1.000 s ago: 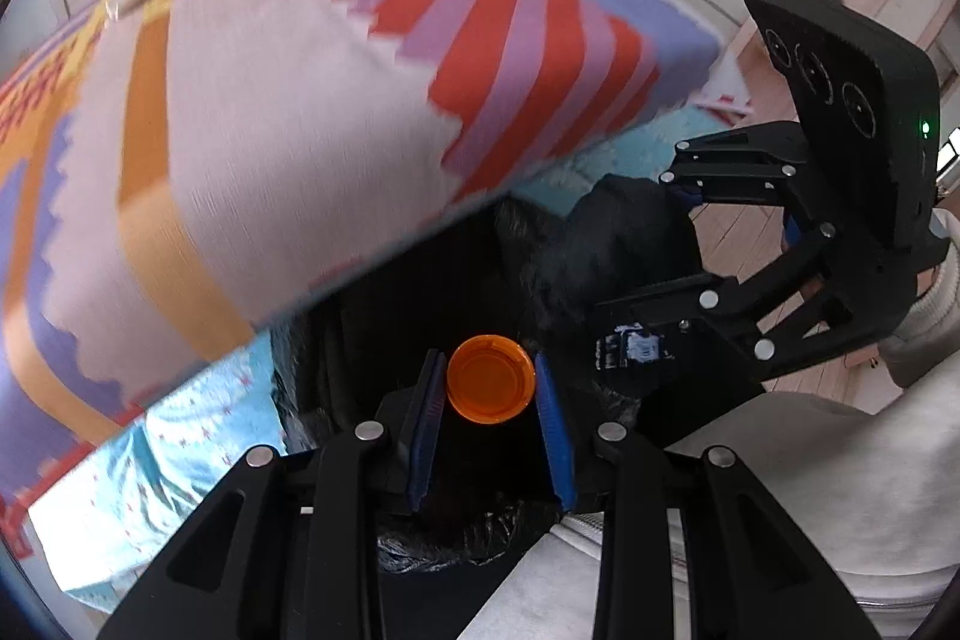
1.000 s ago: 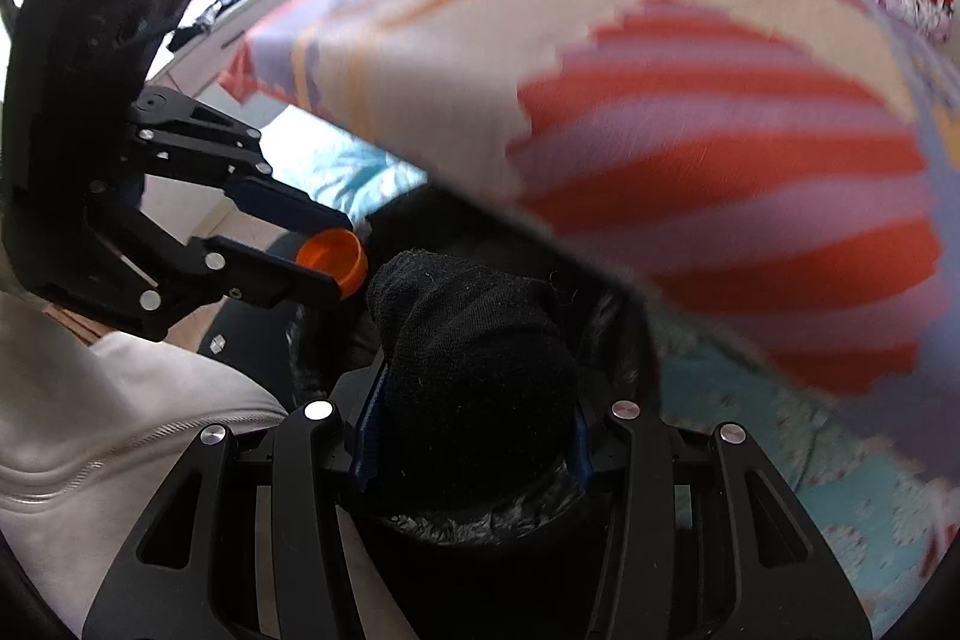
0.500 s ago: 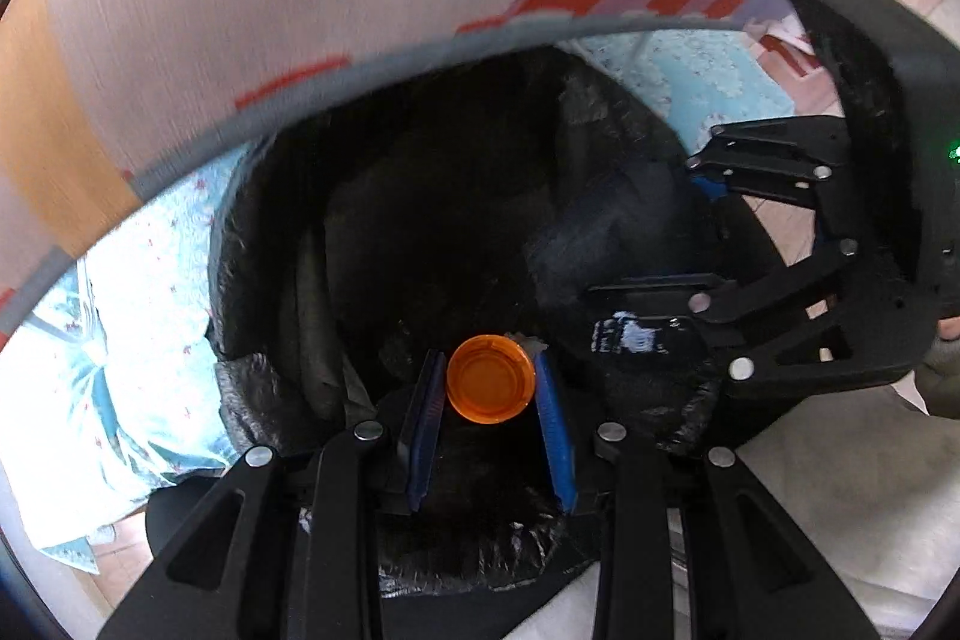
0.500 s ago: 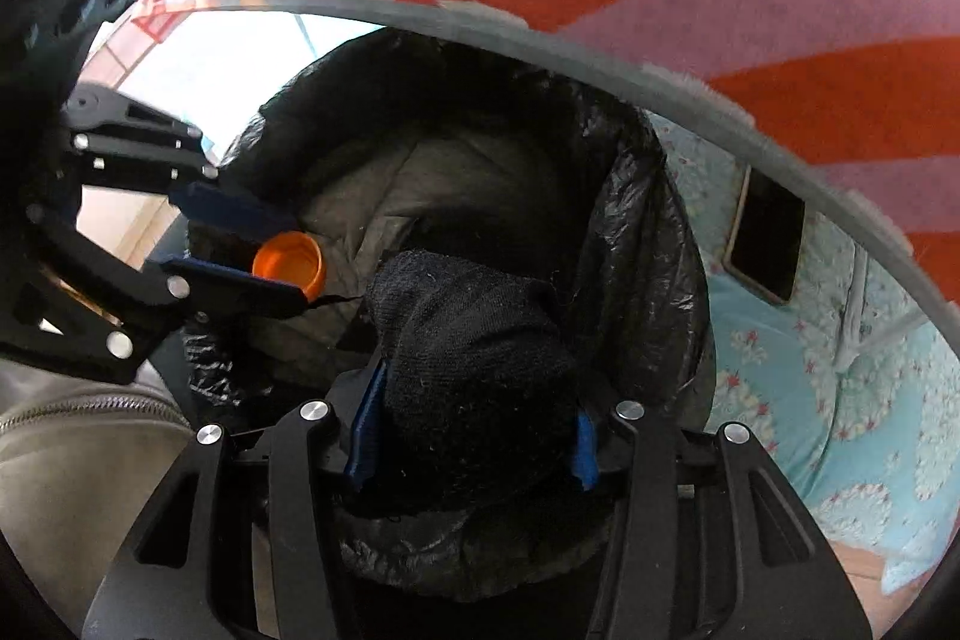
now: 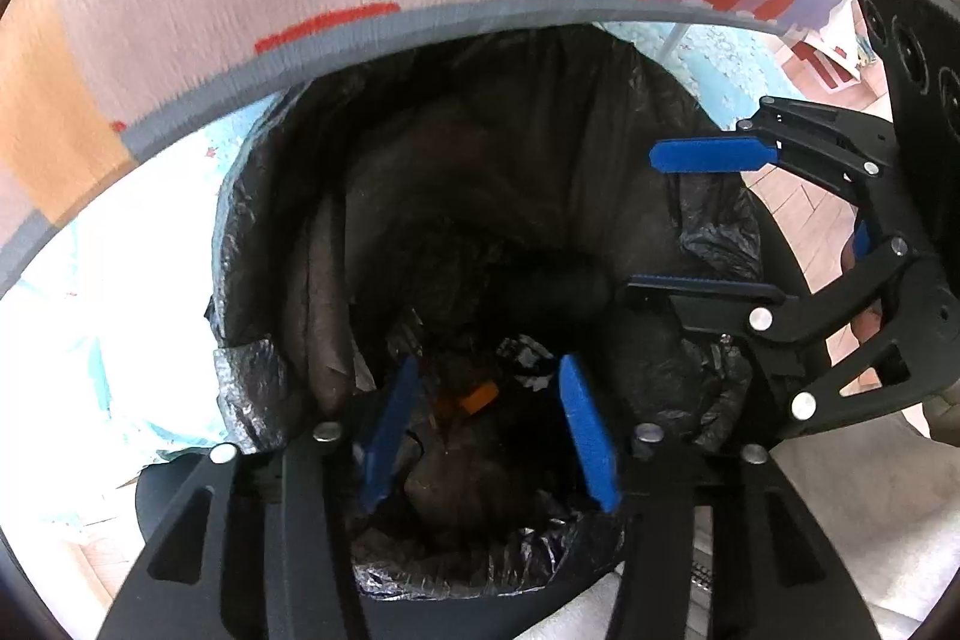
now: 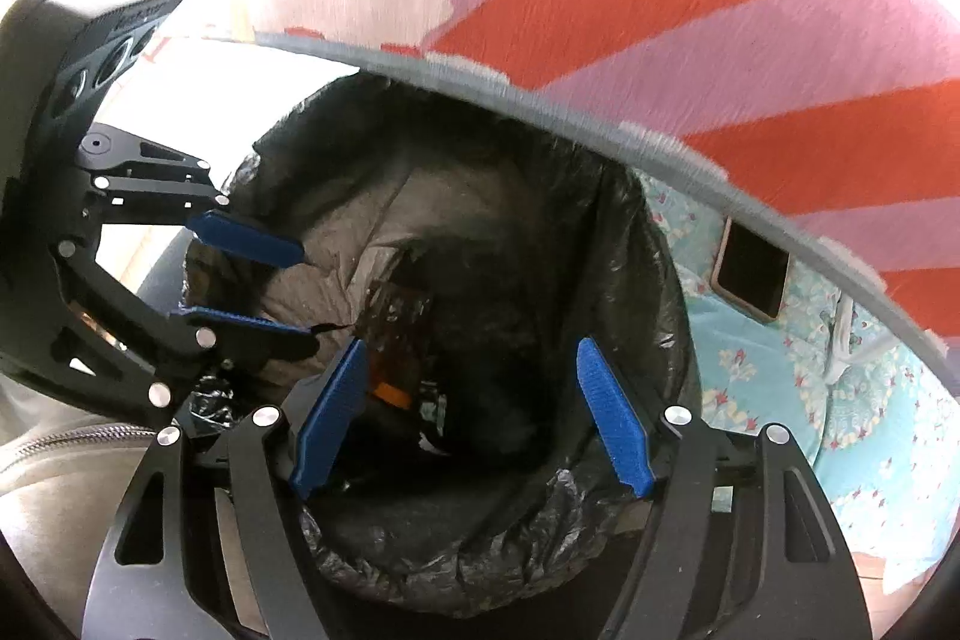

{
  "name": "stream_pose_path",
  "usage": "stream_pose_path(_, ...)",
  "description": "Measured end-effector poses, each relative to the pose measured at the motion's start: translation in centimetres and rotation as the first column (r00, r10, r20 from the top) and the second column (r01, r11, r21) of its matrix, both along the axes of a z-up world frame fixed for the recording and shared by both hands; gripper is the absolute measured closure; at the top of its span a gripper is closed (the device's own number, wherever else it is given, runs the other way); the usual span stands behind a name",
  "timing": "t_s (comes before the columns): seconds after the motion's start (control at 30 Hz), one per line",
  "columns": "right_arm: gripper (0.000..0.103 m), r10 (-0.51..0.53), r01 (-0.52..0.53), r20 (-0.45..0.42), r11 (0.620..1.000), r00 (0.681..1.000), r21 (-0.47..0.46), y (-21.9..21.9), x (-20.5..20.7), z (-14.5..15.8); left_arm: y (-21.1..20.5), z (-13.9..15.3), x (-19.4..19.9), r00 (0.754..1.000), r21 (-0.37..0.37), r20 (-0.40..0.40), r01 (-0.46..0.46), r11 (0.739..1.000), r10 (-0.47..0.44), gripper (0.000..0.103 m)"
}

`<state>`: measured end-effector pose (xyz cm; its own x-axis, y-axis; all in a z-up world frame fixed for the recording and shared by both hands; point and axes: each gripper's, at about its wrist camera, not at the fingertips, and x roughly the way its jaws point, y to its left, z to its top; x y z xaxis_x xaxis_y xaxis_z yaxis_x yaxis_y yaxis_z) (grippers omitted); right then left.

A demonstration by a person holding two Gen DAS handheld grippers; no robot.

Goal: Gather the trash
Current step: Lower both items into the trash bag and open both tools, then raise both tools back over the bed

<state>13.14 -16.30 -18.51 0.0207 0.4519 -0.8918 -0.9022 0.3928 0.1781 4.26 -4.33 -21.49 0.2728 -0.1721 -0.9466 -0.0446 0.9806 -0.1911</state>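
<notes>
Both grippers point down into a bin lined with a black trash bag (image 5: 708, 232).

The left gripper (image 5: 489, 421) hangs over the open mouth of the bag. Its blue fingers (image 5: 591, 439) are apart and are opening, and nothing is between them. Far below them, at the bottom of the bag, lies the orange cap (image 5: 477, 396). It sits among crumpled scraps and looks small and partly hidden.

The right gripper (image 6: 471, 409) hangs over the same bag, just beside the left one. Its blue fingers (image 6: 612, 415) are apart too and are opening, with nothing between them. In the left wrist view a dark soft lump, the black sock (image 5: 561, 283), lies inside the bag near the right gripper's lower finger. It is dark against the dark bag, so its shape is hard to make out. It touches no finger as far as can be seen.

Above the bag runs the grey edge of the worktop, covered with a striped cloth (image 6: 720, 16) in red, purple and cream. Under it, past the bag, a light blue flowered sheet (image 6: 780, 388) lies spread out. A phone (image 6: 750, 277) lies flat on that sheet, well apart from the bag. A pale sleeve (image 6: 54, 466) shows at the lower left of the right wrist view.
</notes>
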Motion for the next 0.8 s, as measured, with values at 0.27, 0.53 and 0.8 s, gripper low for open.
stream_pose_path(0.27, 0.031, 0.004, -0.005, 0.026, 0.999, 1.000, 0.048, -0.4, 0.4, 2.9, 0.2, 3.6, -0.6, 0.998, 0.026, 0.067, 0.011, 1.000, -0.012, 0.037)
stream_pose_path(0.53, 0.030, 0.010, -0.022, 0.079, 0.988, 0.997, 0.152, -1.3, 1.1, 9.0, -0.5, 8.6, -0.3, 0.983, 0.088, 0.176, 0.046, 0.995, -0.061, 0.027)
stream_pose_path(0.8, 0.026, -0.002, -0.042, 0.187, 0.971, 0.982, 0.234, -1.7, 2.5, 14.3, 0.5, 12.7, 0.2, 0.959, 0.114, 0.272, 0.048, 0.992, -0.078, 0.025)
